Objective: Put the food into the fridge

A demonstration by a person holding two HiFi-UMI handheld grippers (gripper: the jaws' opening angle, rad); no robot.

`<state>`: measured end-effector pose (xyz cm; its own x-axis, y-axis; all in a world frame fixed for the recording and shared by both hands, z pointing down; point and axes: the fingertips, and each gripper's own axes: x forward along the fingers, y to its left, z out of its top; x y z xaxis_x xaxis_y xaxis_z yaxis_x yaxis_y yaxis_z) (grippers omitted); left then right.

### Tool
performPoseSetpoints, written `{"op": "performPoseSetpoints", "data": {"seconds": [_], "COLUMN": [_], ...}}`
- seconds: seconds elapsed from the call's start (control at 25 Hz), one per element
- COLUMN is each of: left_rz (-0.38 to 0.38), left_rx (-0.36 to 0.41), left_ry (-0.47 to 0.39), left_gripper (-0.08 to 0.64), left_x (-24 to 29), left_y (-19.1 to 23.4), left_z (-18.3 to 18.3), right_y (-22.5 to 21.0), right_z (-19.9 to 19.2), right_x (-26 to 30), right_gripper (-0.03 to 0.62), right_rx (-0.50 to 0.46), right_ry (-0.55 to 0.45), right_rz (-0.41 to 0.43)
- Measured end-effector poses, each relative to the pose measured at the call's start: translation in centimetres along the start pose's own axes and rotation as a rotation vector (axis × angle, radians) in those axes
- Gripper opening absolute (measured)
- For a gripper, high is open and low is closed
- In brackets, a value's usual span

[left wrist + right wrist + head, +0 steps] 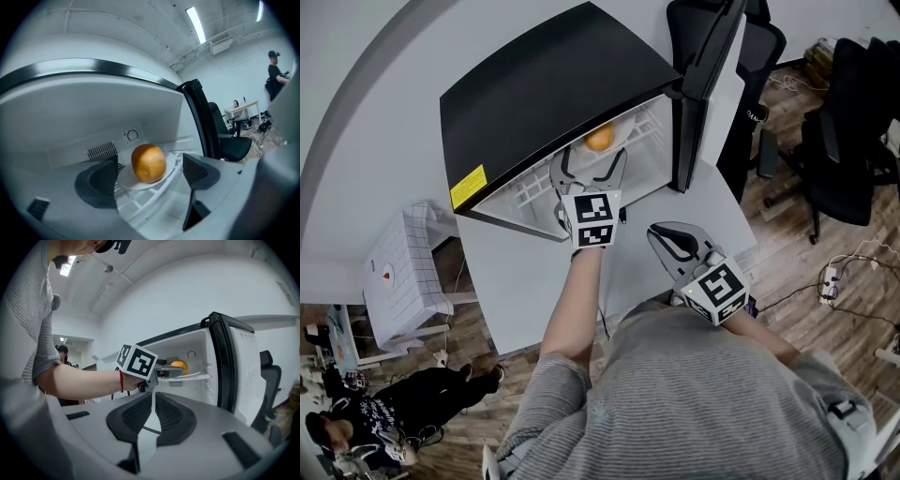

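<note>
Already inside the mini fridge [546, 101], on a white plate [171, 161] atop its white rack [151, 200]: the orange [148, 162], touched by nothing; fridge door [701, 86] swung wide open. Right at the fridge opening, left gripper [592, 165] with jaws spread wide, pinching nothing, orange showing between them a little deeper in the fridge; farther back from the fridge, over the white table [517, 281] that carries it, right gripper [153, 415] with jaws pressed together and empty.
</note>
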<state>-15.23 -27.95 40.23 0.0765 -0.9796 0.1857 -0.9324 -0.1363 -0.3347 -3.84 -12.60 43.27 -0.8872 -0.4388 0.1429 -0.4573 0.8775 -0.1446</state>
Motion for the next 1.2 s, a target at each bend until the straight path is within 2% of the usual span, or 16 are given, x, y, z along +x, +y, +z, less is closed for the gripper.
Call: {"op": "performPoseSetpoints", "data": {"seconds": [0.4, 0.56, 0.64, 0.92, 1.08, 1.2], "left_rz": [0.03, 0.031, 0.031, 0.055, 0.062, 0.056], "left_rx": [-0.005, 0.002, 0.005, -0.011, -0.036, -0.046], "left_ry": [-0.025, 0.001, 0.0, -0.021, -0.022, -0.027], "left_gripper": [0.437, 0.43, 0.381, 0.094, 0.016, 0.011], "left_x": [-1.4, -1.9, -2.1, -2.8, -3.2, -3.5], "left_y": [0.1, -0.1, -0.2, 0.2, 0.4, 0.3], "left_z": [0.9, 0.4, 0.5, 1.0, 1.1, 1.1], "right_y": [0.1, 0.3, 0.3, 0.2, 0.2, 0.2], "right_z": [-0.1, 0.1, 0.2, 0.3, 0.2, 0.0], "right_x": [-0.2, -0.3, -0.3, -0.4, -0.5, -0.5], "right_gripper": [0.014, 0.014, 0.014, 0.014, 0.014, 0.014], "right_rx": [0.005, -0.001, -0.002, -0.002, 0.001, -0.001], "right_ry": [-0.003, -0.005, -0.007, -0.011, -0.01, -0.008], "right_rz": [0.004, 0.008, 0.01, 0.009, 0.008, 0.01]}}
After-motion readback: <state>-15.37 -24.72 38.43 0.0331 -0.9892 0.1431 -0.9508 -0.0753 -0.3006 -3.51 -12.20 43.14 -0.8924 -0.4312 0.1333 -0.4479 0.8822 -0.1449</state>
